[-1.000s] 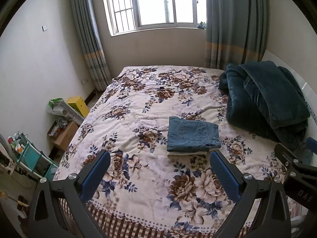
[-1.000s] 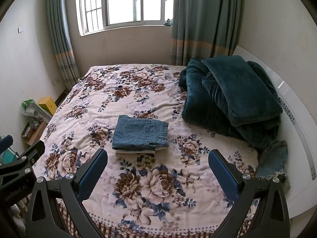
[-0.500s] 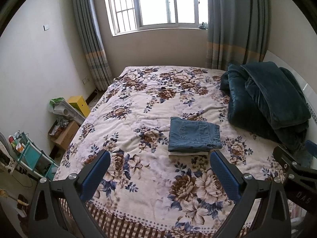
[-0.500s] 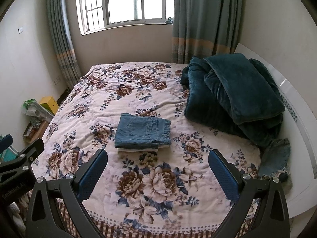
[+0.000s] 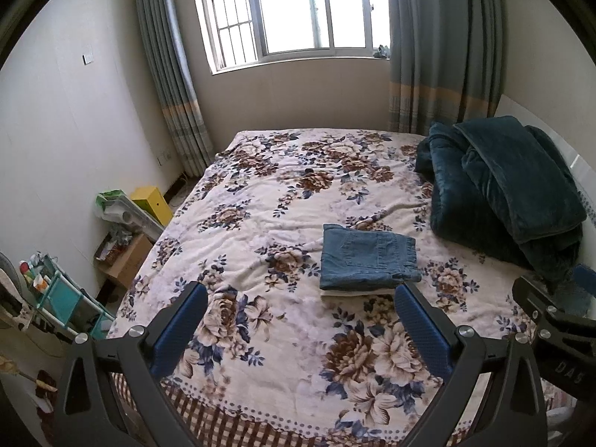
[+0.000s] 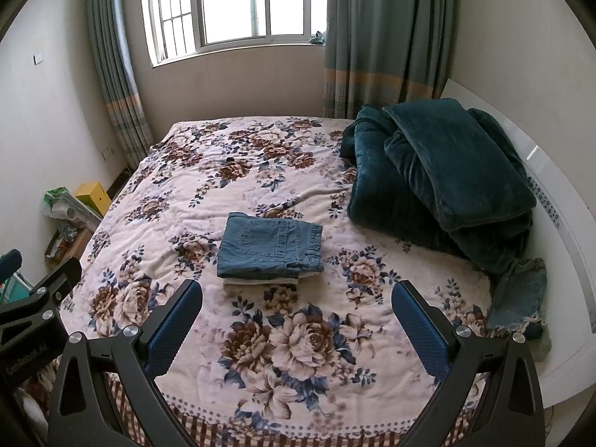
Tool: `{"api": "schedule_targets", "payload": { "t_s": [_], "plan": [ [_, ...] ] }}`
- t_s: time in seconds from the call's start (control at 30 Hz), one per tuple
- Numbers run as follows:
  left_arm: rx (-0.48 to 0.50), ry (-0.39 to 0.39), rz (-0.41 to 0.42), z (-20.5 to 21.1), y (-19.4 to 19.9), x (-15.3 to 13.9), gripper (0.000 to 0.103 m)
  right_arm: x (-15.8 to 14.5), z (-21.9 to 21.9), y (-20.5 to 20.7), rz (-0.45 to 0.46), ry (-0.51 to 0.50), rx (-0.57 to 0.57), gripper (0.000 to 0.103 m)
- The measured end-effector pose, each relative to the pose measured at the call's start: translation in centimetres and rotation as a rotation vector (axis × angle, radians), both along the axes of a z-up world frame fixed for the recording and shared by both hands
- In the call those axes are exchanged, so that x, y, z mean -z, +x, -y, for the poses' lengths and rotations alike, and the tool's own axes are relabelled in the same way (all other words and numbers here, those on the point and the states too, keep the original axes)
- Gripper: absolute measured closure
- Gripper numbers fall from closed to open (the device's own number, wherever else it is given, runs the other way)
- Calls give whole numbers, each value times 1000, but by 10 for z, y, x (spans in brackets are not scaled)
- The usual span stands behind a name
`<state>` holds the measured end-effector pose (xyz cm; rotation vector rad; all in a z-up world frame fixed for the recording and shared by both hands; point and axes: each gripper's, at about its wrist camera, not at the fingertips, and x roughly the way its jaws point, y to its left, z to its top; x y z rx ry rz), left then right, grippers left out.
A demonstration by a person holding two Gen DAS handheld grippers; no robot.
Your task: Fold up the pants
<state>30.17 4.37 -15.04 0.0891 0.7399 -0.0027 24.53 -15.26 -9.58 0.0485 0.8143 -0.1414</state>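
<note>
Folded blue denim pants [image 5: 367, 257] [image 6: 270, 247] lie in a neat rectangle on top of a folded white garment [image 6: 260, 282], in the middle of the floral bedspread [image 5: 283, 201] [image 6: 298, 342]. My left gripper [image 5: 300, 294] hangs open near the foot of the bed, short of the pants and holding nothing. My right gripper [image 6: 296, 292] is open too, just in front of the stack and clear of it. Each gripper's body shows at the edge of the other's view.
A heap of dark teal blankets [image 6: 439, 178] fills the right side of the bed by the white headboard [image 6: 558, 208]. Another denim piece [image 6: 517, 298] lies crumpled at the right edge. On the floor at left are boxes [image 5: 126, 257] and a shelf rack [image 5: 56, 298]. A curtained window [image 5: 298, 11] is behind.
Both views have drifted slightly, so the folded pants sit a touch further right and higher in frame. Both grippers remain open and empty; the pants have not moved on the bed.
</note>
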Motion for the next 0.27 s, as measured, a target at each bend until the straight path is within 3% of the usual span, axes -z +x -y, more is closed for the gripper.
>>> {"api": "schedule_targets", "payload": {
  "t_s": [0.27],
  "plan": [
    [-1,-9,-4,0,2,0,0,0,0,1,1,0,-1,0]
  ]
}}
